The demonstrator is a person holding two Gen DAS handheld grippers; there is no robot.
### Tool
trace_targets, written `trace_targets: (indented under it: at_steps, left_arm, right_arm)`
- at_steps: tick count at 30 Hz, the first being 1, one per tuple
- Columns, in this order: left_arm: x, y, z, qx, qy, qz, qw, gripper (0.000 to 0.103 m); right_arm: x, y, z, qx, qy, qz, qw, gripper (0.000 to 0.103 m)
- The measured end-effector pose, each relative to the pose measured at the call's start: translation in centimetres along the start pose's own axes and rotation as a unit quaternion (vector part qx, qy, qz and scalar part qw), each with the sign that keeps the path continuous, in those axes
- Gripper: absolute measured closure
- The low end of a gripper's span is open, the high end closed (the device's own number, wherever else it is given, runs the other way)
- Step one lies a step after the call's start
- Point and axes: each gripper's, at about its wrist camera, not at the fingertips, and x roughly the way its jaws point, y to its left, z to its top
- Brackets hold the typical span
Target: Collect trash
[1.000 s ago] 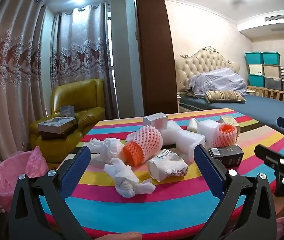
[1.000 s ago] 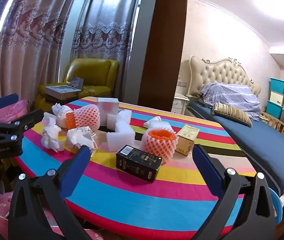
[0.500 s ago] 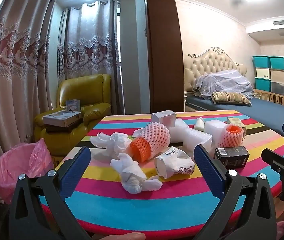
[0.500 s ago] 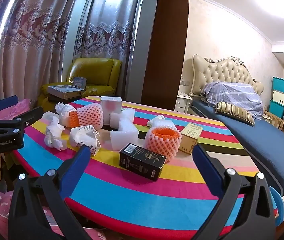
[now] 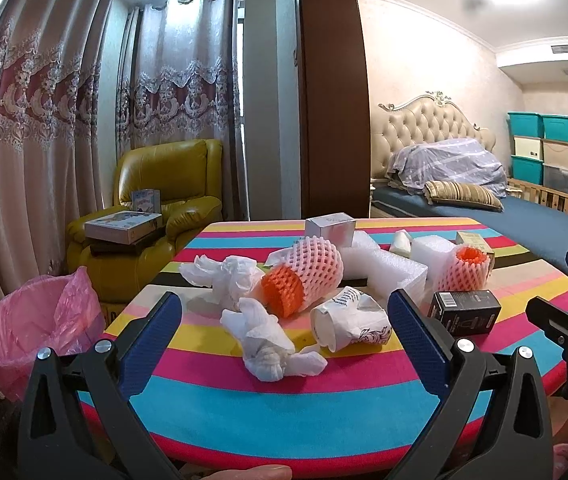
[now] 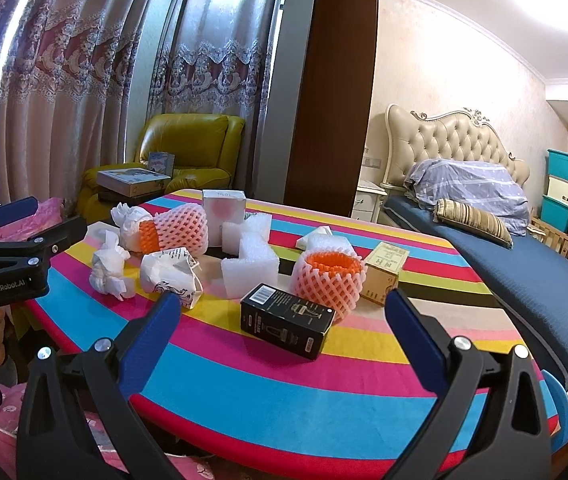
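Approach step, nothing collected. Left claw (image 5: pixel 284 332) and right claw (image 6: pixel 284 328) hover released over the striped desk (image 5: pixel 284 404). Crumpled tissue (image 5: pixel 270 346), nearest the left claw, awaits grasping, then transfer to the pink-lined bin (image 5: pixel 28 328) beside the desk.

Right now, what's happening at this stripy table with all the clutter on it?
A person holds two grippers, clearing trash. The left gripper and right gripper are both open, holding nothing. On the striped table lie crumpled tissue, a crushed paper cup, foam nets and a black box. A pink-lined bin waits beside it.
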Motion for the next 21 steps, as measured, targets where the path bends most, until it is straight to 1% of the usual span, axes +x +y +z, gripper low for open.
trace_targets:
  at_steps: [9,21]
  left_arm:
    - [0.0,-0.2,0.2,0.007,-0.005,0.001,1.0,0.007]
    - [-1.2,-0.6,2.7,-0.006,-0.015,-0.003,0.9999,0.007]
  right_arm:
    - [0.9,0.8,0.4,-0.01,-0.001,0.009,1.0,0.004]
    - [1.3,0.4,2.9,-0.009,-0.016,0.015,1.0,0.004]
